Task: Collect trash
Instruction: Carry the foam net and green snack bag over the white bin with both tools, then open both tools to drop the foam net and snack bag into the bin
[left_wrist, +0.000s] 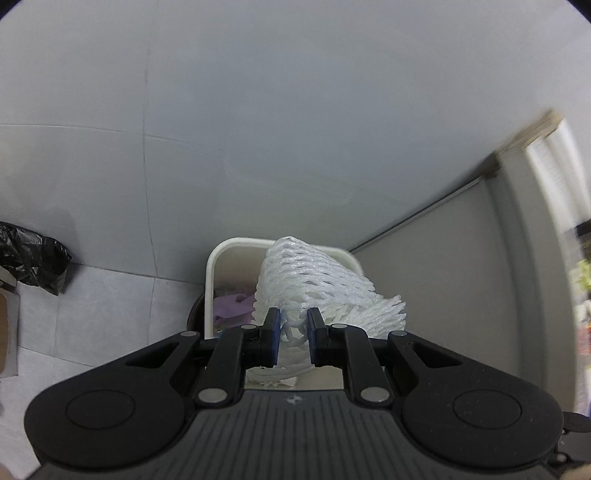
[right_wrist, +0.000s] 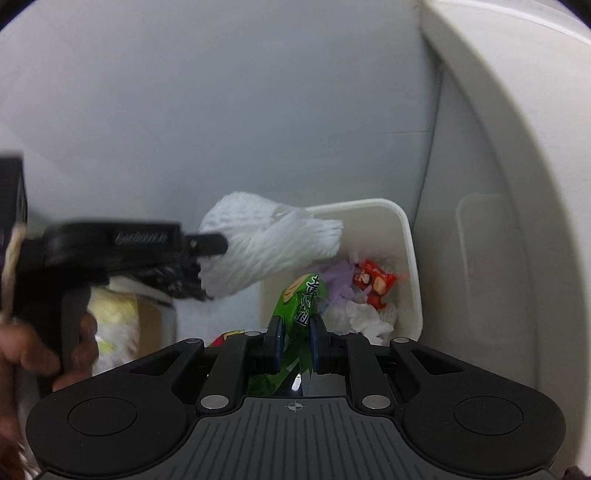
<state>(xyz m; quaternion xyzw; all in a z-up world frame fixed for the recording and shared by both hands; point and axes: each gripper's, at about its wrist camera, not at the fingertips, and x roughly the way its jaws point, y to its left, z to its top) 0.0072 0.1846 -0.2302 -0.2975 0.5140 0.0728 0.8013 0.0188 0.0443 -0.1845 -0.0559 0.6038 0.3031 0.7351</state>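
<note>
Left wrist view: the left claw (left_wrist: 293, 334) is clenched on a white foam net sleeve (left_wrist: 314, 284), its pads pressing a bunched fold of the mesh. The sleeve hangs right over the white trash bin (left_wrist: 210, 280), which stands on the tiled floor (left_wrist: 103, 306) in a corner by a grey wall (left_wrist: 295, 129). Purple scraps (left_wrist: 231, 308) already lie inside the bin. A black plastic bag (left_wrist: 33, 258) sits on the floor well off to the left.

Right wrist view: the right claw (right_wrist: 295, 341) grips a green snack wrapper (right_wrist: 301, 299) between its pads, with the wrapper's upper end reaching toward the bin's near wall. The bin (right_wrist: 408, 236) already holds a red wrapper (right_wrist: 375, 280), purple scraps and crumpled white paper (right_wrist: 364, 314). The left claw shows here from the side, blurred, holding the foam sleeve above the bin's left rim, with a person's hand (right_wrist: 33, 354) on its handle.

Judged from this, the task is partly done: several pieces are binned, and 2 more are carried and poised over or beside the bin, not yet dropped. Releasing both into the bin looks like the step in hand. Whether more trash waits elsewhere cannot be told.
</note>
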